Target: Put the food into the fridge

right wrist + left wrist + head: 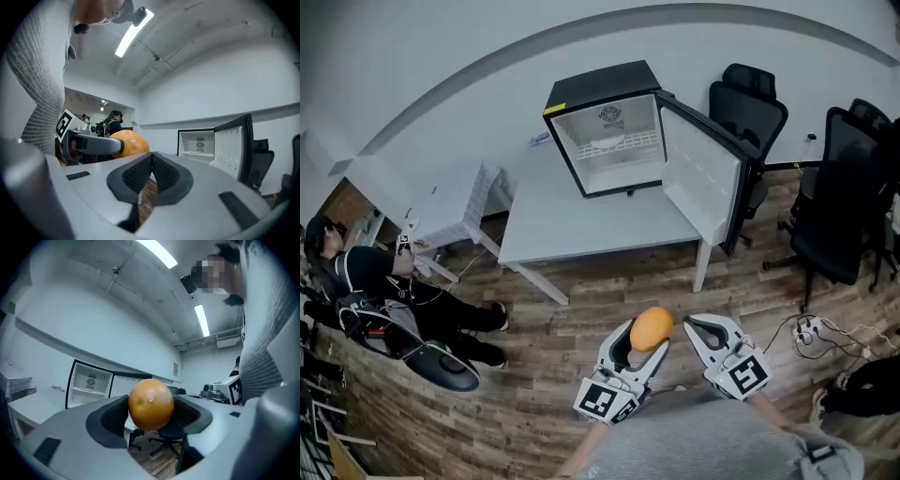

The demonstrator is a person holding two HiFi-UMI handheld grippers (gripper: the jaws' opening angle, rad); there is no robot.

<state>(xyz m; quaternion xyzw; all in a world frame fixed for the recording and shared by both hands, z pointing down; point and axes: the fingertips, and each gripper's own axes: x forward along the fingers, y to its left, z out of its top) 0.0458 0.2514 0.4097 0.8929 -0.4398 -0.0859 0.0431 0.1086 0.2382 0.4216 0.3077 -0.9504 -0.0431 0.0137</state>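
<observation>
An orange (pixel 651 328) (pixel 150 403) sits clamped between the dark pads of my left gripper (pixel 645 336) (pixel 151 414), held up in front of my body. The same orange (pixel 127 142) shows at the left of the right gripper view. My right gripper (pixel 701 327) (pixel 150 174) is beside it with its pads pressed together and nothing between them. The small black fridge (pixel 609 131) (pixel 89 385) (pixel 199 145) stands on the white table (pixel 581 230) ahead, its door (pixel 708 173) (pixel 232 147) swung wide to the right. Its white inside has a wire shelf.
Black office chairs (pixel 844 202) stand right of the table, and a power strip with cables (pixel 811 330) lies on the wood floor. A person in black (pixel 384 291) sits on the floor at the left near a white side table (pixel 455 206).
</observation>
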